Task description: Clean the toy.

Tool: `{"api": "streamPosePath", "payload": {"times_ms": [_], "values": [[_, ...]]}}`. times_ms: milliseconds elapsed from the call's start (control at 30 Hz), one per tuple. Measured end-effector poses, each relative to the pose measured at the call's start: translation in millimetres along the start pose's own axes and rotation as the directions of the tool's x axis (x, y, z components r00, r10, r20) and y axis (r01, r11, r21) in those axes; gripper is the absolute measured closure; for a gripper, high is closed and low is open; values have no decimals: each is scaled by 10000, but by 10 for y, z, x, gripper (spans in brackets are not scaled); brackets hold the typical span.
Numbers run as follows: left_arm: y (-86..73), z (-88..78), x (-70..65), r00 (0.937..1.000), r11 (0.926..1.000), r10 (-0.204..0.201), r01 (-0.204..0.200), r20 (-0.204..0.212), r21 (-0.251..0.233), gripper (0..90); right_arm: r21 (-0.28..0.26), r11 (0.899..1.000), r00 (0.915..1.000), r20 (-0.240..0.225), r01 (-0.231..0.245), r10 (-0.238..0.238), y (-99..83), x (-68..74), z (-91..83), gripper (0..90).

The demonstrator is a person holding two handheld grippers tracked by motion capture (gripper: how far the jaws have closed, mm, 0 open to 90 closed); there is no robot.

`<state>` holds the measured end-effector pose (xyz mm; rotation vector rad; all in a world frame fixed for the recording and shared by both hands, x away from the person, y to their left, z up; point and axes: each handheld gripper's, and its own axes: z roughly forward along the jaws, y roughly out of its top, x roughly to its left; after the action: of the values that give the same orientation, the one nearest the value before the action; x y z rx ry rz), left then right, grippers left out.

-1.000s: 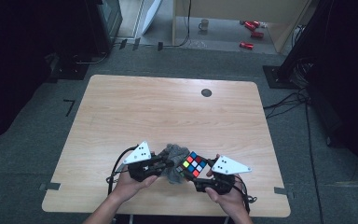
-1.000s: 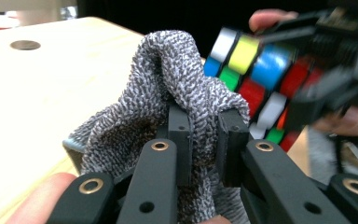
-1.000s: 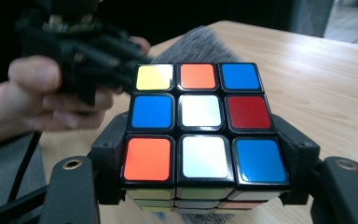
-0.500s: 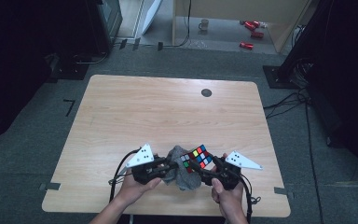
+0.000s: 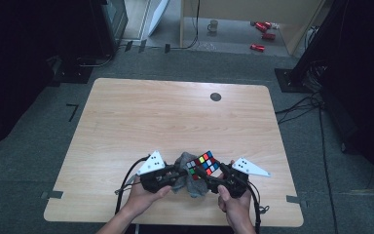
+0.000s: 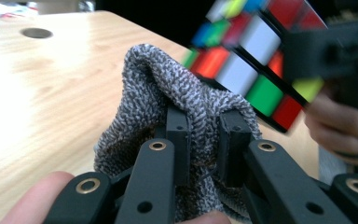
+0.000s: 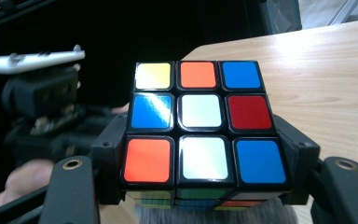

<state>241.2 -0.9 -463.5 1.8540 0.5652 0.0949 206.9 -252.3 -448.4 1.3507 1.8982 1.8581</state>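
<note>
A scrambled Rubik's cube (image 5: pixel 202 165) hangs just above the wooden table (image 5: pixel 175 122) near its front edge. My right gripper (image 5: pixel 206 171) is shut on the cube (image 7: pixel 200 116), one pad on each side face. My left gripper (image 5: pixel 179 173) is shut on a bunched grey knitted cloth (image 5: pixel 189 181). In the left gripper view both jaws (image 6: pixel 205 126) pinch a fold of the cloth (image 6: pixel 168 79), which pushes up against the underside of the cube (image 6: pixel 256 56). A strip of cloth (image 7: pixel 214 217) shows under the cube in the right gripper view.
A dark round hole (image 5: pixel 215 96) sits in the tabletop at the far right. Cables trail from both grippers over the front edge. On the floor beyond the table stand a mug (image 5: pixel 213 25) and red objects (image 5: pixel 263 34); dark equipment flanks both sides.
The cube has risen a little and turned in the right gripper. The cloth has shifted from the cube's left side to underneath it. Both hands have barely moved.
</note>
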Motion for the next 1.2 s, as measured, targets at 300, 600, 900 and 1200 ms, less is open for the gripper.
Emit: {"api": "streamPosePath", "payload": {"times_ms": [300,600,900,1200], "values": [[-2,-8,70,9979,9983,-585,585,-265,0,788,172,9998,9999,68,117,-118,-25,-11,16,344],[10,-36,88,9984,9988,-477,476,-291,-67,786,180,9995,9996,29,273,-273,-18,-27,-6,345],[-6,10,1,10000,9999,66,-66,53,142,773,60,9999,9997,202,115,-116,13,-58,-32,345],[-68,80,35,9991,9940,423,-415,-53,1014,731,-35,9999,9992,357,-155,156,24,-88,-37,344]]}}
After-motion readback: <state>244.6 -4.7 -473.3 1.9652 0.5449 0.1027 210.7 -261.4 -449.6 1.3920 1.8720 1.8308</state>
